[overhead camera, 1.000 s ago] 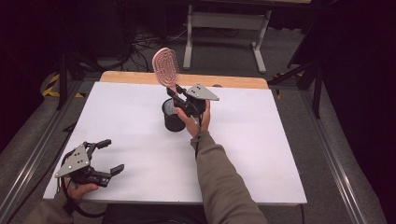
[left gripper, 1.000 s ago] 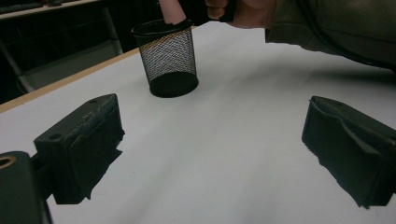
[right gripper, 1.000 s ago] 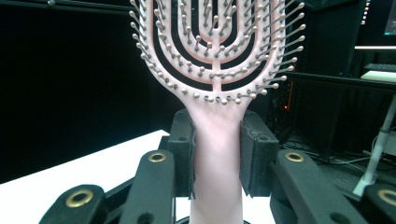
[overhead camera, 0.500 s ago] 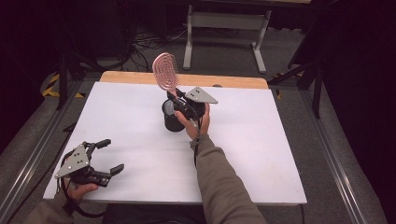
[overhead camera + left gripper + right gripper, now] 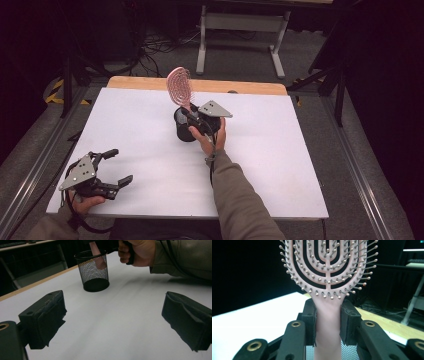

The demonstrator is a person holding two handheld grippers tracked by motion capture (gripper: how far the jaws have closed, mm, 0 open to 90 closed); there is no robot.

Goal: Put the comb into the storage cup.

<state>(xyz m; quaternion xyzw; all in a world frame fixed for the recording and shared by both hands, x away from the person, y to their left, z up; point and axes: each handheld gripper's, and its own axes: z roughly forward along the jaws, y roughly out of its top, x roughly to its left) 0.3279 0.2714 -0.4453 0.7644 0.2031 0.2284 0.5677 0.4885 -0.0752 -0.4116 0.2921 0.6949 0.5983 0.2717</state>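
A pink vented hairbrush [image 5: 179, 86] stands upright with its handle [image 5: 98, 257] down inside a black mesh cup [image 5: 183, 126] near the table's middle. My right gripper [image 5: 192, 114] is shut on the brush handle [image 5: 327, 315] just below the bristled head [image 5: 327, 265], above the cup rim. The mesh cup [image 5: 95, 271] stands upright on the white tabletop. My left gripper [image 5: 116, 166] rests open near the front left corner, nothing between its pads [image 5: 47, 315], about two hand widths from the cup.
The white tabletop [image 5: 280, 150] has a wooden strip [image 5: 250, 87] along its far edge. Beyond it stand a metal frame [image 5: 240, 22] and cables on the floor. Dark rails run along both sides of the table.
The brush has sunk a little lower into the cup with my right gripper holding it. The left gripper has stayed put.
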